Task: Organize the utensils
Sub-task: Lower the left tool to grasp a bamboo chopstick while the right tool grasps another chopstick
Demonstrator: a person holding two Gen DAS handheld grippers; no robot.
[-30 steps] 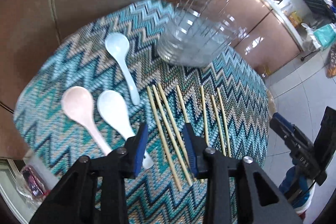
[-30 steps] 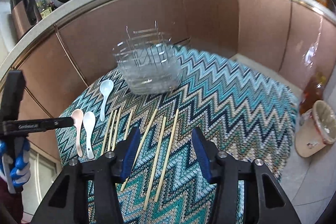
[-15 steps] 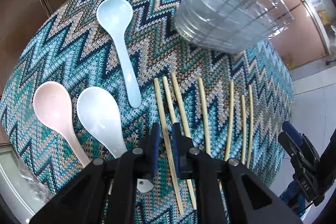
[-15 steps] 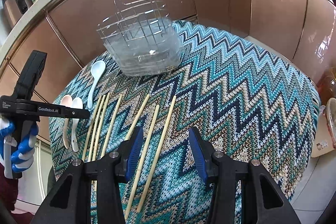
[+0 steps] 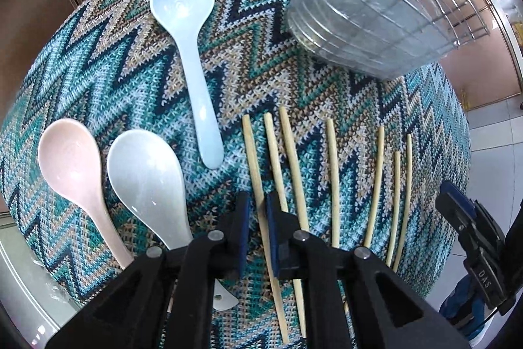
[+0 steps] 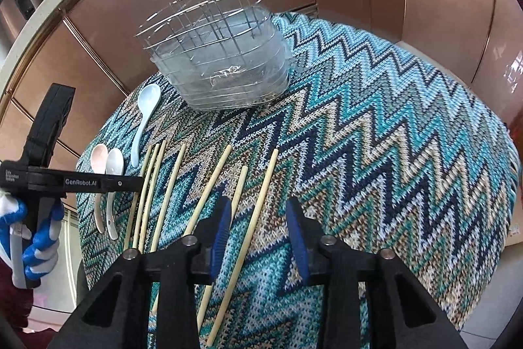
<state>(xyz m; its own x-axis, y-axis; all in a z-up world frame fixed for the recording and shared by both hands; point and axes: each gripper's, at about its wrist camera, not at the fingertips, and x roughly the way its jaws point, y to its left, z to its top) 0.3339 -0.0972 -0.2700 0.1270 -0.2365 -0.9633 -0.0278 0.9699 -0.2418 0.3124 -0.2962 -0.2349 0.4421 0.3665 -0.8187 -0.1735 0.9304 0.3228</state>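
left hand-held gripper [image 5: 258, 218]: pinching leftmost chopstick [image 5: 253, 159]; right hand-held gripper [image 6: 260, 224] wide. rack [image 6: 222, 67] empty; three spoons, all chopsticks unsorted.

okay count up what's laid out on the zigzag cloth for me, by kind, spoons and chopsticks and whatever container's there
Spoons: 3, pale blue spoon, pink spoon, white spoon.
Chopsticks: 7, the leftmost one between the left gripper jaws.
Wire utensil basket: 1.
Total: 11.

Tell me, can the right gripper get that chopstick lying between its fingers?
Probably yes. The right gripper is open, the chopstick lies bare on the tablecloth between its fingers, and nothing covers it.
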